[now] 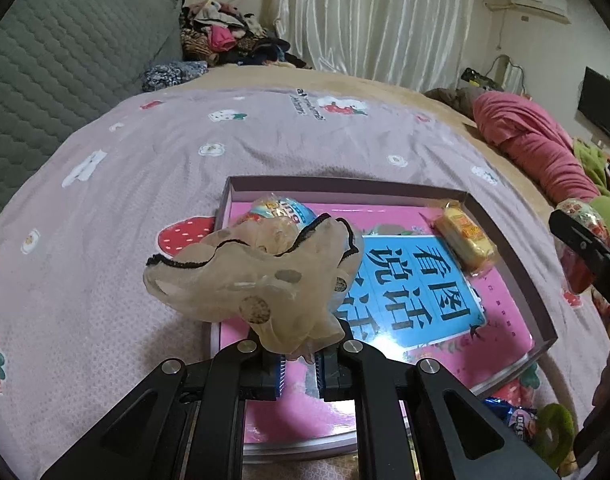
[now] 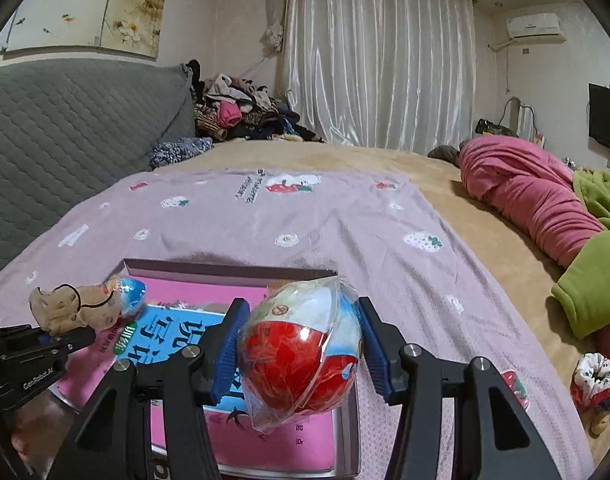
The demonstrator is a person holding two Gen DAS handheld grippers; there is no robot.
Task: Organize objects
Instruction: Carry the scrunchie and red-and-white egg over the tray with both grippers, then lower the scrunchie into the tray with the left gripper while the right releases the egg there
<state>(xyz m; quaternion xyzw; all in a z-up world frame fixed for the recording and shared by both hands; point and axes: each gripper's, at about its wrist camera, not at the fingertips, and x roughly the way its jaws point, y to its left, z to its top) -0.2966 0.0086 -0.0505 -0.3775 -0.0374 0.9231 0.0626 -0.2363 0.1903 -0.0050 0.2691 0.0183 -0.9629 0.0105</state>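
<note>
Bed (image 2: 457,200): strawberry blanket (image 2: 305,216), box (image 1: 513,248), probably clothes (image 2: 537,196).

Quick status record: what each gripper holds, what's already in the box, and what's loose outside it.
left gripper: shut on beige sheer sock
right gripper: shut on wrapped red-and-white egg
box: on bedspread, open
in box: pink book, yellow snack pack, blue-wrapped egg
outside box: blue snack wrapper, near corner
</note>
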